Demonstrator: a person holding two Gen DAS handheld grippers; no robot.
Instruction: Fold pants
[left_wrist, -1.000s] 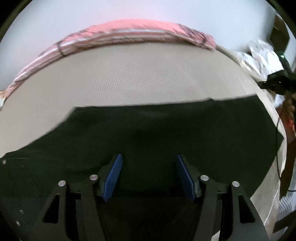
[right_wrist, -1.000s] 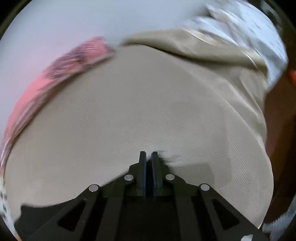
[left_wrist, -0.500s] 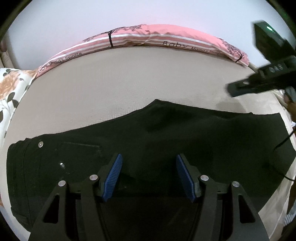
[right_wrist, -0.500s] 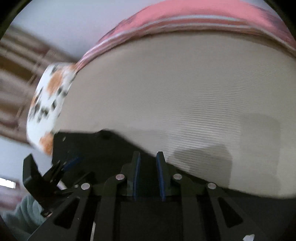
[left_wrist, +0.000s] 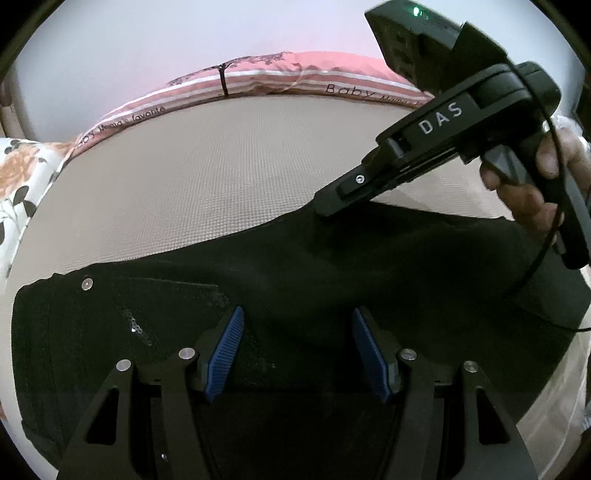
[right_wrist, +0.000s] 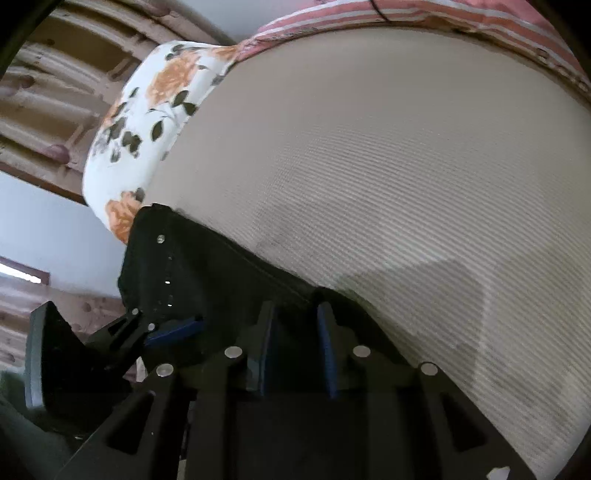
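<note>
Black pants (left_wrist: 314, 280) lie flat across the beige mattress (left_wrist: 221, 173), waistband with a metal button at the left. My left gripper (left_wrist: 297, 332) hovers low over the pants near the waist, wide open and empty. My right gripper (left_wrist: 325, 210) comes in from the right, its tips at the pants' far edge near the crotch. In the right wrist view the right gripper (right_wrist: 295, 314) is partly open over the black cloth (right_wrist: 207, 269), with nothing between the blue pads. The left gripper (right_wrist: 162, 328) shows at the lower left.
A pink striped pillow (left_wrist: 280, 77) runs along the mattress's far edge. A floral pillow (right_wrist: 147, 122) sits by the waistband end, against a wooden headboard (right_wrist: 55, 85). A black cable (left_wrist: 535, 266) hangs over the pants' right part.
My right gripper swung left, came down onto the pants' far edge and opened from shut to a narrow gap. My left gripper stayed open and turned to face along the pants.
</note>
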